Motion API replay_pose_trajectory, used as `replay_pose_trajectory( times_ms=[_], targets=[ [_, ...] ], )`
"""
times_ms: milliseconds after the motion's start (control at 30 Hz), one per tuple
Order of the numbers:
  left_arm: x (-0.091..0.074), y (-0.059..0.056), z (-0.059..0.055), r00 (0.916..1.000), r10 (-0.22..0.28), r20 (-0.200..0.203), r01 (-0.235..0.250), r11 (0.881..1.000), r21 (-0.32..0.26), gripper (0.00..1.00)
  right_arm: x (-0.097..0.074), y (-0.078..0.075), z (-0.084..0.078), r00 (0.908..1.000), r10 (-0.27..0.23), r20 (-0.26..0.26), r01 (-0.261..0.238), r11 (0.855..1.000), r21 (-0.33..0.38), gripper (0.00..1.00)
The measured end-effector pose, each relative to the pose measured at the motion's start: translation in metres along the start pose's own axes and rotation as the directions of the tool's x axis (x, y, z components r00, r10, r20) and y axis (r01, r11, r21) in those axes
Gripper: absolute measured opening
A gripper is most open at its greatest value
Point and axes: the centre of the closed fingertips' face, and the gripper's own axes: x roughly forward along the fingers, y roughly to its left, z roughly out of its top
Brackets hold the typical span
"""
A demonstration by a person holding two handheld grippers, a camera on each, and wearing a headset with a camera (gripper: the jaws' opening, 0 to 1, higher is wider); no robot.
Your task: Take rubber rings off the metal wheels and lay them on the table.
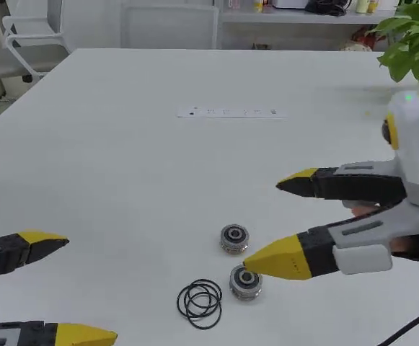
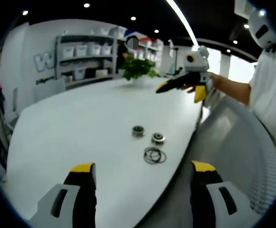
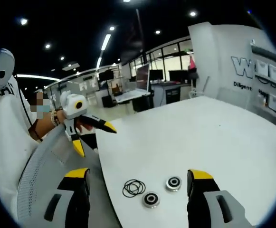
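Both wheels (image 1: 234, 238) sit on the white tabletop (image 1: 122, 158), close together but not touching; the loose rings (image 1: 200, 301) are in a little overlapping pile just beside the nearer wheel, on its left in the head view; can't tell if either wheel has a ring on it, too small to make out. Right gripper (image 1: 263, 225) comes in from the right with its jaws spread wide and nothing between them; in the head view its lower yellow tip overlaps the nearer wheel, but the left gripper view shows it held up in the air, well apart from the wheels and rings. Left gripper (image 1: 90, 288) is at the lower left, jaws also wide apart and empty, well clear of the pile; the right gripper view has it hanging in the air off the tabletop's edge. A plant (image 1: 411, 36) stands at the far right; a thin printed strip (image 1: 231, 112) lies flat further back on the tabletop.
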Motion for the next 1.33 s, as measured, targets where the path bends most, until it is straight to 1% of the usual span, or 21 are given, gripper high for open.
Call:
replay_pose_trajectory(
  times_ms=[133,167,267,367,500,567,600,667,700,733,833,967,1000,1100,1200,1333],
  targets=[
    [-0.001,0.002,0.005,0.9997,0.005,0.025,-0.005,1.000,-0.020,0.86,-0.017,-0.006,-0.002,0.9973,-0.040,0.061,0.039,0.999,0.033,0.96],
    [-0.001,0.002,0.006,0.9995,0.008,0.031,-0.007,1.000,-0.020,0.87,-0.022,-0.010,-0.002,0.9936,-0.070,0.088,0.067,0.997,0.040,0.98],
    [-0.005,0.004,0.010,0.9988,0.014,0.047,-0.013,1.000,-0.028,0.91,-0.033,-0.014,-0.006,0.9888,-0.098,0.113,0.091,0.994,0.062,0.99],
    [-0.010,0.009,0.012,0.9974,0.031,0.066,-0.029,0.999,-0.036,0.94,-0.040,-0.018,-0.016,0.9844,-0.133,0.115,0.123,0.988,0.088,0.99],
    [-0.017,0.020,0.008,0.9947,0.065,0.081,-0.060,0.997,-0.057,0.96,-0.047,-0.021,-0.033,0.9804,-0.168,0.103,0.155,0.980,0.125,0.99],
    [-0.020,0.024,0.004,0.9938,0.081,0.076,-0.076,0.995,-0.062,0.97,-0.048,-0.022,-0.042,0.9790,-0.182,0.091,0.168,0.975,0.149,0.99],
    [-0.021,0.026,0.001,0.9935,0.091,0.069,-0.086,0.994,-0.062,0.97,-0.048,-0.023,-0.048,0.9785,-0.192,0.077,0.178,0.971,0.158,0.99],
    [-0.024,0.028,-0.003,0.9925,0.108,0.058,-0.104,0.992,-0.065,0.98,-0.048,-0.024,-0.057,0.9774,-0.204,0.055,0.193,0.967,0.165,0.99],
    [-0.025,0.029,-0.005,0.9919,0.114,0.057,-0.110,0.992,-0.067,0.99,-0.048,-0.025,-0.060,0.9770,-0.208,0.048,0.197,0.966,0.170,0.99],
    [-0.026,0.033,-0.007,0.9907,0.122,0.059,-0.118,0.990,-0.074,1.00,-0.047,-0.025,-0.065,0.9766,-0.211,0.041,0.201,0.963,0.178,0.99],
    [-0.028,0.037,-0.012,0.9894,0.135,0.054,-0.130,0.988,-0.088,1.00,-0.045,-0.024,-0.076,0.9764,-0.215,0.016,0.208,0.957,0.200,0.99],
    [-0.029,0.039,-0.012,0.9878,0.145,0.056,-0.140,0.986,-0.090,1.00,-0.042,-0.022,-0.088,0.9756,-0.219,-0.015,0.217,0.953,0.212,0.99],
    [-0.029,0.039,-0.012,0.9878,0.146,0.055,-0.141,0.986,-0.089,1.00,-0.041,-0.022,-0.092,0.9751,-0.219,-0.032,0.221,0.951,0.216,0.99],
    [-0.029,0.039,-0.014,0.9879,0.147,0.048,-0.143,0.986,-0.088,1.00,-0.039,-0.023,-0.100,0.9732,-0.222,-0.059,0.230,0.950,0.212,0.99],
    [-0.029,0.039,-0.013,0.9869,0.151,0.057,-0.145,0.985,-0.098,1.00,-0.038,-0.023,-0.105,0.9722,-0.220,-0.081,0.232,0.949,0.212,0.99],
    [-0.029,0.038,-0.014,0.9869,0.151,0.057,-0.144,0.984,-0.105,1.00,-0.036,-0.021,-0.113,0.9698,-0.214,-0.117,0.235,0.950,0.205,0.99]
  ],
)
